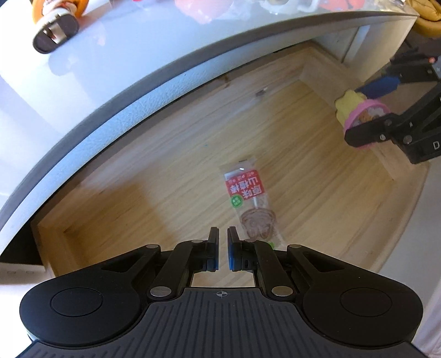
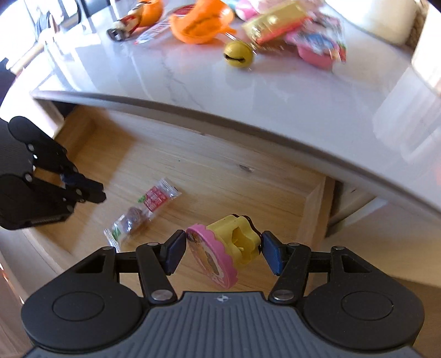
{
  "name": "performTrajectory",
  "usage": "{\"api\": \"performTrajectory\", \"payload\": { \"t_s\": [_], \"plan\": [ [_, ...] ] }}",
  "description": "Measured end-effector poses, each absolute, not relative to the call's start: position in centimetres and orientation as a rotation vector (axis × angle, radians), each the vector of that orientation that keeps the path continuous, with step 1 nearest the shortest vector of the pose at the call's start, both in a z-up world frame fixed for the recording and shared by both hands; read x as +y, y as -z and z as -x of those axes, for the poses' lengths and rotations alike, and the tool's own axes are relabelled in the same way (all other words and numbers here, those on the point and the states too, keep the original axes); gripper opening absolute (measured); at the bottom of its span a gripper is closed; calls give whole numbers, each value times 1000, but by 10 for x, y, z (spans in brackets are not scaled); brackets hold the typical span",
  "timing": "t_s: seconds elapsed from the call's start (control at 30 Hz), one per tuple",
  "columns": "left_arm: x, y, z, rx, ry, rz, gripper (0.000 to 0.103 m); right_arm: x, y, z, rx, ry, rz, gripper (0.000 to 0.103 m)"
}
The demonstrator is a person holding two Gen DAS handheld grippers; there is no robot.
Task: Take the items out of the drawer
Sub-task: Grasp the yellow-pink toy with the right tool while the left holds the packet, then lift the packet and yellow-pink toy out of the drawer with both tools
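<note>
From the left wrist camera, the left gripper (image 1: 223,234) hangs over the open wooden drawer (image 1: 176,143) with its blue-padded fingers drawn nearly together, only a thin slit between them and nothing caught there. Just ahead of the fingertips and a little to their right, a clear snack packet (image 1: 249,203) with a red label lies flat on the drawer floor, its near end reaching under the right-hand finger. Farther ahead and well to the right, the right gripper (image 1: 366,115) holds a pink and yellow toy (image 1: 355,110) above the drawer's side wall. The white tabletop (image 1: 115,71) curves overhead to the left.

From the right wrist camera, the right gripper (image 2: 223,247) is clamped on the pink and yellow toy (image 2: 223,247), the pink scalloped disc against the left pad and the yellow body against the right. Beyond the left finger, the snack packet (image 2: 140,212) lies on the drawer (image 2: 220,170) floor. The left gripper (image 2: 93,192) sits far to the left, above the drawer. Ahead, the tabletop (image 2: 248,93) carries an orange plastic piece (image 2: 201,22), a yellow bell (image 2: 238,53) and blurred colourful packets (image 2: 303,33).
</note>
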State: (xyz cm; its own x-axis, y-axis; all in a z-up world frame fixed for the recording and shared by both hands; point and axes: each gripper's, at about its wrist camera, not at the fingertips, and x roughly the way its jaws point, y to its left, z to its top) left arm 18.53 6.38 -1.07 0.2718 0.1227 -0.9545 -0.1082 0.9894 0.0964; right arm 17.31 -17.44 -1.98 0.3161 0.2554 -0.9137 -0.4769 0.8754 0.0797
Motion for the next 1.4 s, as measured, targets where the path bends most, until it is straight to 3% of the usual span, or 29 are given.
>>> {"api": "performTrajectory", "payload": {
  "t_s": [0.3, 0.43, 0.7, 1.4],
  "plan": [
    [67, 18, -188, 1281, -95, -2, 8, -195, 30, -175, 1162, -462, 139, 60],
    [57, 30, -194, 1330, -73, -41, 16, -200, 30, -171, 1155, -473, 132, 60],
    [48, 39, -219, 1374, -202, 130, 17, -205, 27, -166, 1133, -481, 116, 60],
    [43, 51, -226, 1366, -162, 114, 20, -202, 25, -164, 1131, -493, 117, 60]
  ]
}}
